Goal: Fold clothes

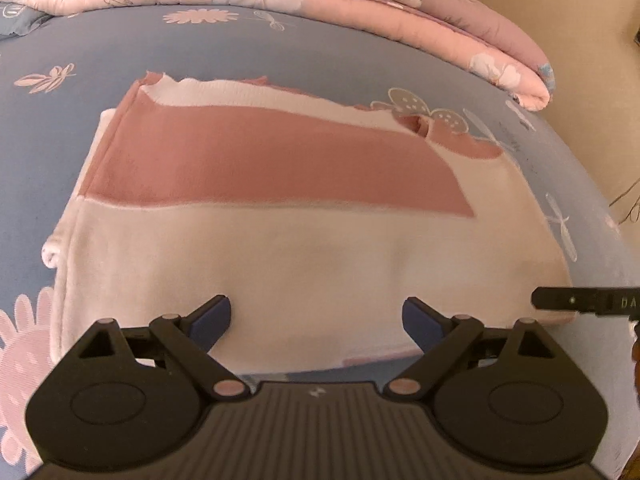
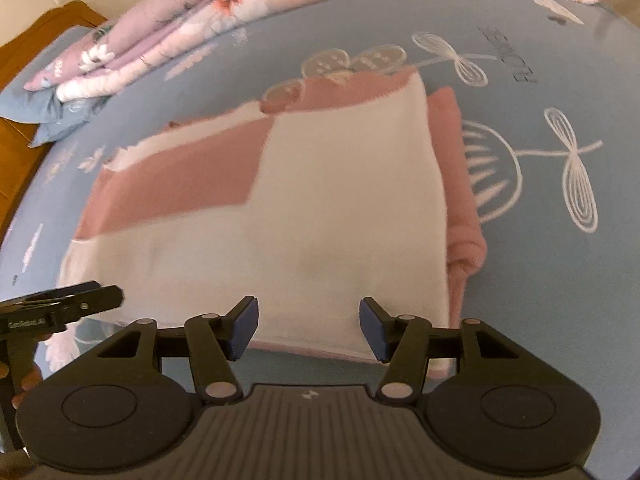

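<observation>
1. Your left gripper (image 1: 316,320) is released: jaws wide apart, nothing between the blue pads, hanging just over the near hem of the garment (image 1: 280,248).
2. Your right gripper (image 2: 307,328) is also released, jaws apart but a bit narrower than the left. Its pads sit over the same near hem, w/ no cloth pinched.
3. Each tool shows at the side of the other's view, so they're side by side along that hem, left one nearer the garment's left end.
4. The garment, pink & white, lies flat on the bed (image 1: 100,60), roughly mid-sheet, its near hem close to the bed's near edge. White panel is toward you, pink band behind it.
5. A pink roll, prob. a tucked sleeve (image 2: 460,184), pokes out along the garment's right side, toward the bed's right edge.
6. Folded floral quilt (image 1: 360,12) is stacked along the bed's far edge, well apart from the garment.
7. Step in hand, as I read it: sides look already folded in; you're lining up both tools to take the near hem.
8. Next move calls for: drop both sets of pads to the hem, pinch all layers, not just the top one, lift evenly & carry it toward the far hem. Keep both ends level or the fold skews.
</observation>
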### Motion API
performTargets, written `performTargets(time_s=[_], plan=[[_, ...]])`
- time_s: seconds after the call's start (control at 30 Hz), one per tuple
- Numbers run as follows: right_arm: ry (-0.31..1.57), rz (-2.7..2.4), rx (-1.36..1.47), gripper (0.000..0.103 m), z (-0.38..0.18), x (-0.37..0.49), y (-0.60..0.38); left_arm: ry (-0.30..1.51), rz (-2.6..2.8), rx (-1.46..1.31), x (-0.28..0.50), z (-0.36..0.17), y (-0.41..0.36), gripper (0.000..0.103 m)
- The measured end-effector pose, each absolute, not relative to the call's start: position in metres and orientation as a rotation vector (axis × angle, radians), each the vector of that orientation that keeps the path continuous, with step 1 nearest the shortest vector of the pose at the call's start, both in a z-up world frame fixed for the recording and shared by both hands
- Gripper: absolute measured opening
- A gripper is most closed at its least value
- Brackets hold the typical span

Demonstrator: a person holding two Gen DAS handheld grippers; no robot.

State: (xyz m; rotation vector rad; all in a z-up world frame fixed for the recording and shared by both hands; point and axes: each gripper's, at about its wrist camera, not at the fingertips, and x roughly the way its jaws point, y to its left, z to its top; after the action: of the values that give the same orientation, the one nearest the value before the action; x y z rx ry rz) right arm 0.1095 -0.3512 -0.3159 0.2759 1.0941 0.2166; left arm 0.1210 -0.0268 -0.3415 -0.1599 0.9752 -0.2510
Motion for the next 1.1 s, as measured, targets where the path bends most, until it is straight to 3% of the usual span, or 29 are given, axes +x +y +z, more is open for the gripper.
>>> performTargets(time_s=[0.23,0.47,0.8,1.1], plan=[[1.074,0.146,0.290,0.063,-0.296,0.108,-0.350,0.956,-0.347,-0.171,0.117,-0.320,-0.024,0.093],[1.080,0.131,0.268,0.065,-0.291,0.107,-0.324,0.992,-0.476,-0.198,0.122,-0.340,-0.042,0.093],[1.079,0.137,0.238,0.065,-0.287,0.119,-0.294,0.952,-0.422,-0.249,0.107,-0.321,0.016,0.093],[1.136,0.301,0.179,0.065,-0.309,0.132,-0.232,1.025,-0.332,-0.260,0.091,-0.341,0.052,0.093]])
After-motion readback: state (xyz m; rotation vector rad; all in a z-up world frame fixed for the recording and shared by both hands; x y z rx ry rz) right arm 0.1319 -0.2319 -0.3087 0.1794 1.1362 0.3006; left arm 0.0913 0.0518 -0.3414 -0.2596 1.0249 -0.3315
